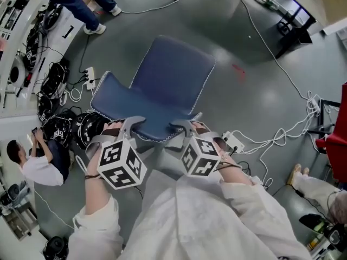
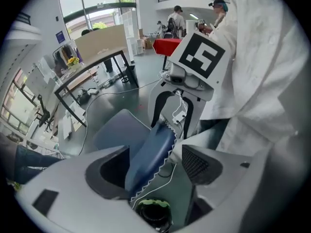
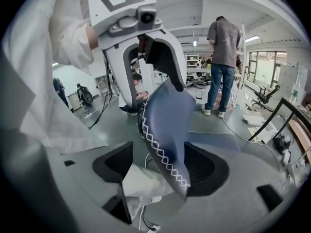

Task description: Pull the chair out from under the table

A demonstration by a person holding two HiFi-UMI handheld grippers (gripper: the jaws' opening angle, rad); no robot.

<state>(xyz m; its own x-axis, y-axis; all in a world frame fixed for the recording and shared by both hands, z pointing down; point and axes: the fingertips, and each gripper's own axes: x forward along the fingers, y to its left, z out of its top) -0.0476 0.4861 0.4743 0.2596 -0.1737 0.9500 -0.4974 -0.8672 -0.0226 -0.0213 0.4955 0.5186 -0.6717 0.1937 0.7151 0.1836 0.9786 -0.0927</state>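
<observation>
Plainly, the blue chair [image 1: 173, 72] stands out on the grey floor [image 1: 255, 85], its legs hidden beneath the seat. At the left, the left gripper [image 1: 132, 124] has its fingers [image 2: 201, 164] spread apart around the stitched top edge of the backrest [image 1: 146, 104], not clamping it. To the right, the right gripper [image 1: 187, 128] straddles the same edge, its fingers [image 3: 114, 164] likewise wide.

White cables [image 1: 279, 136] trail across the grey floor [image 1: 260, 99], and a power strip [image 1: 88, 77] lies at left.

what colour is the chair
Blue chair with white zigzag edge stitching; best in right gripper view.
</observation>
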